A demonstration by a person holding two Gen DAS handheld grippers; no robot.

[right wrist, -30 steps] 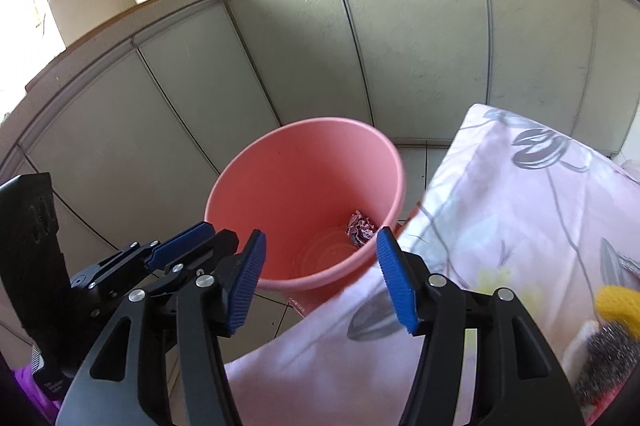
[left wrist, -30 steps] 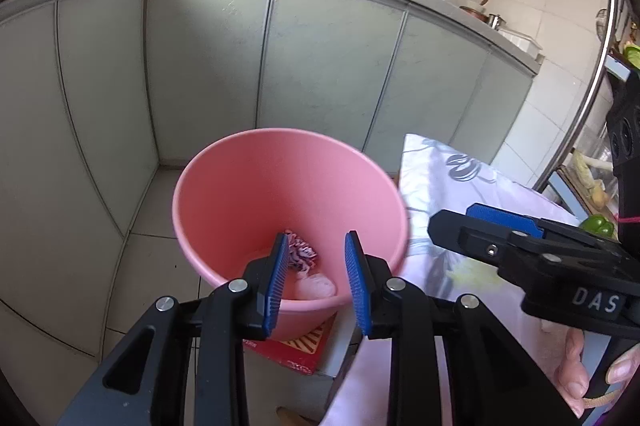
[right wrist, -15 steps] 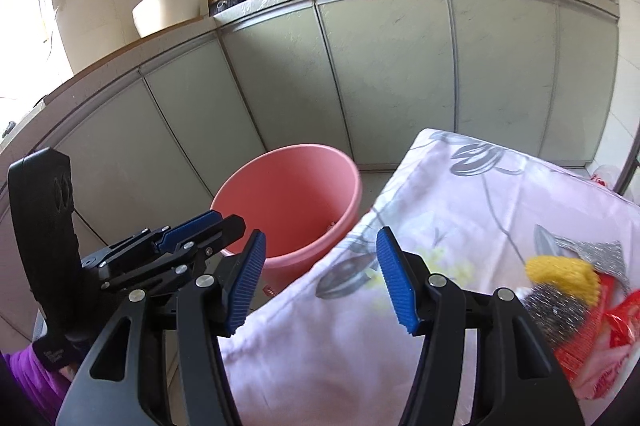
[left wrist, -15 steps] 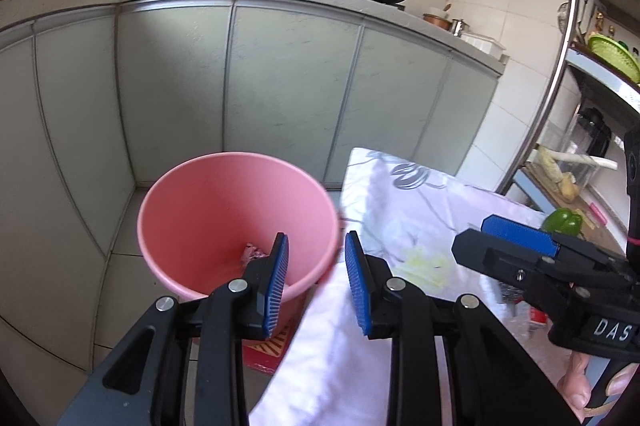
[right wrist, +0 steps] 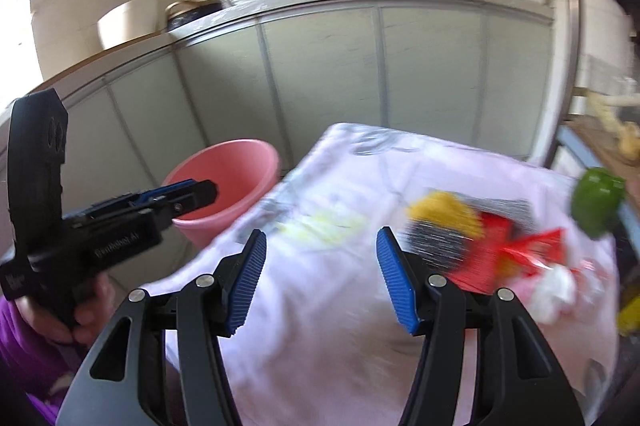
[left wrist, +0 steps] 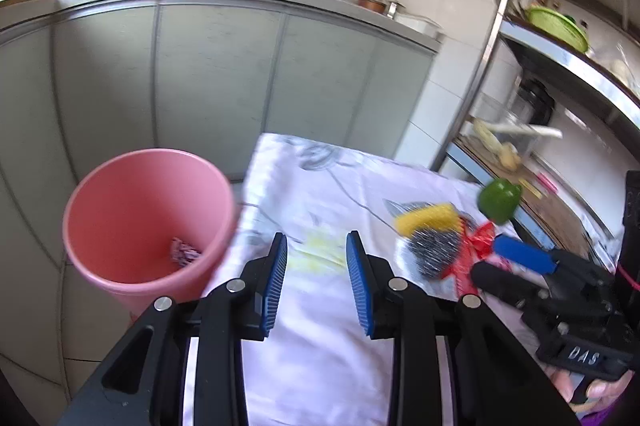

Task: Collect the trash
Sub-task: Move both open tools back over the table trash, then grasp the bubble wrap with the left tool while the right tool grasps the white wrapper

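Observation:
A pink bucket [left wrist: 148,218] stands on the floor left of the table, with a crumpled wrapper [left wrist: 182,250] at its bottom; it also shows in the right wrist view [right wrist: 236,178]. On the floral tablecloth [left wrist: 320,306] lie a red wrapper [right wrist: 508,254], a white crumpled piece [right wrist: 556,290], a steel scourer [left wrist: 434,254] and a yellow sponge [left wrist: 428,218]. My left gripper [left wrist: 316,282] is open and empty over the cloth. My right gripper [right wrist: 320,278] is open and empty, left of the scourer.
A green pepper [left wrist: 500,200] sits at the table's far right edge. Grey cabinets [left wrist: 220,78] with pans on the counter stand behind. A metal shelf rack [left wrist: 560,66] is at the right. The right wrist view is blurred.
Both grippers have swung right, away from the bucket and over the table. The scourer, sponge, red wrapper and pepper have come into view. Both stay open.

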